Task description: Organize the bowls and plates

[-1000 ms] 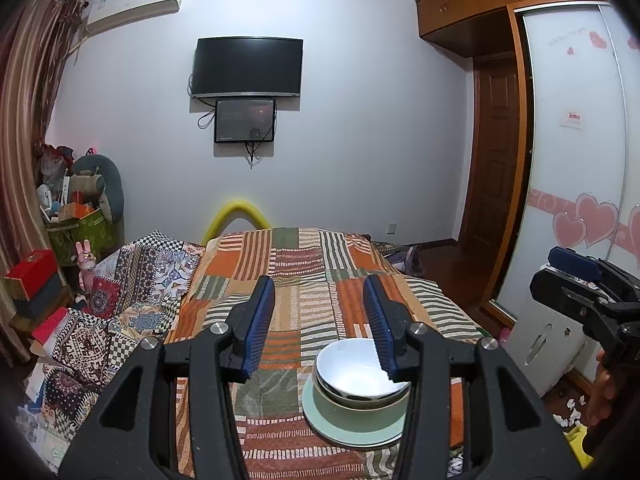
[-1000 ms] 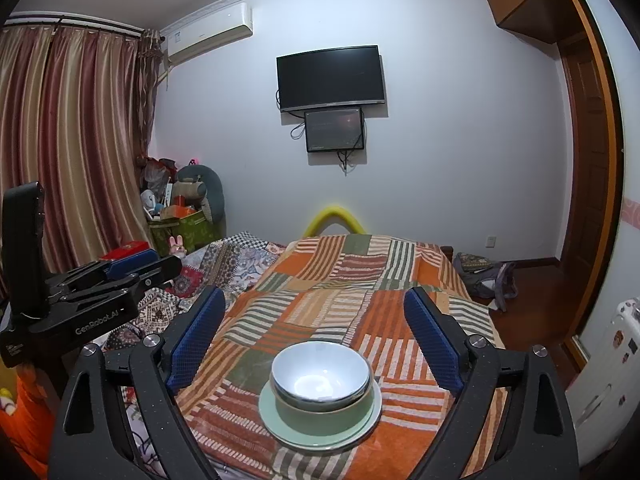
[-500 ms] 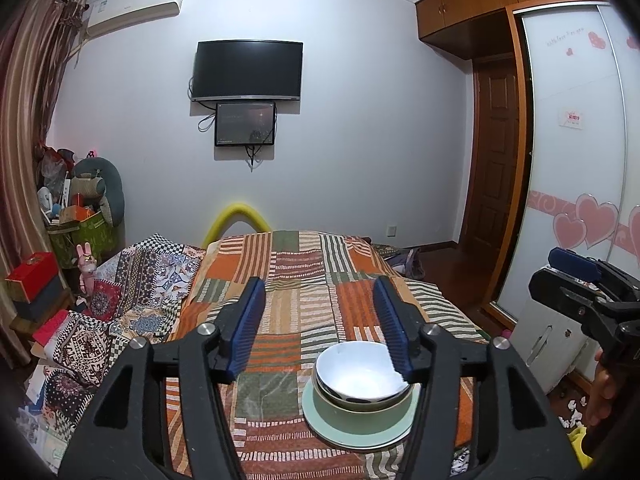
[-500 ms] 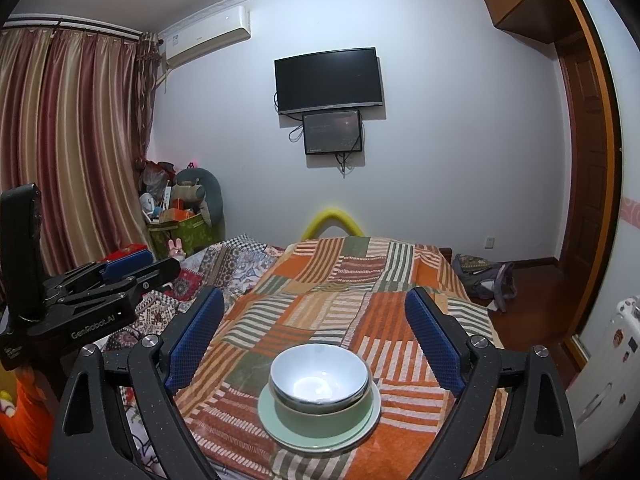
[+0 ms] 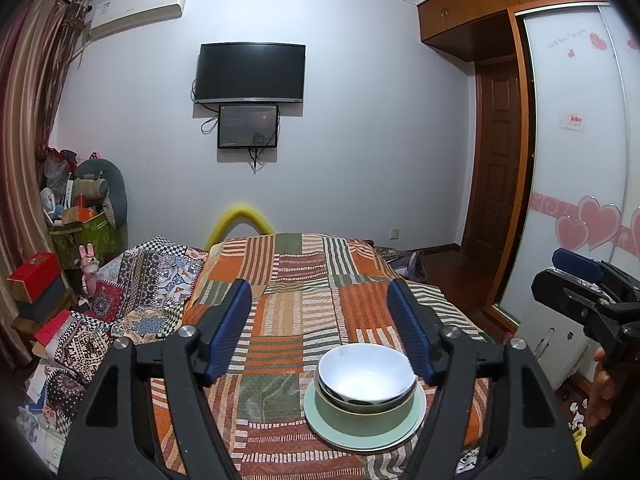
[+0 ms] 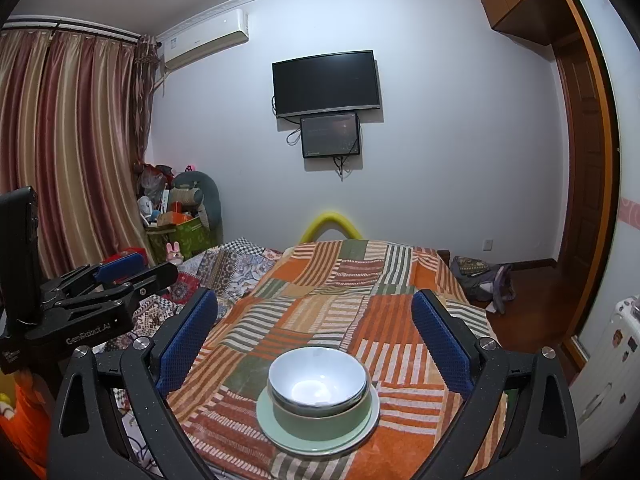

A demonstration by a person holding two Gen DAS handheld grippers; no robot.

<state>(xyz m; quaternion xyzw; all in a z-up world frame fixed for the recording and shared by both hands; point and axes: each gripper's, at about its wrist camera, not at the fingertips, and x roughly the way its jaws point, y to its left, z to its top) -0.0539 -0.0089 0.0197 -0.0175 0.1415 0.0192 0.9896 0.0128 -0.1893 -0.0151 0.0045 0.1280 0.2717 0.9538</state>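
A white bowl (image 5: 366, 376) sits nested in a pale green bowl (image 5: 362, 414), which stands on a pale green plate (image 5: 320, 420) on the striped patchwork cloth (image 5: 304, 280). The same stack shows in the right wrist view: white bowl (image 6: 317, 376), green bowl (image 6: 316, 420), plate (image 6: 268, 420). My left gripper (image 5: 320, 320) is open and empty, held above and behind the stack. My right gripper (image 6: 316, 328) is open wide and empty, also above the stack. Each gripper shows at the edge of the other's view.
The cloth-covered surface (image 6: 360, 280) stretches away toward a white wall with a TV (image 6: 326, 84). Patterned fabrics and boxes (image 5: 120, 280) lie at the left. A wooden door (image 5: 500, 152) and a wardrobe (image 5: 580, 160) stand at the right.
My left gripper's jaws have opened wider over the last second. My right gripper and the stacked dishes have stayed as they were.
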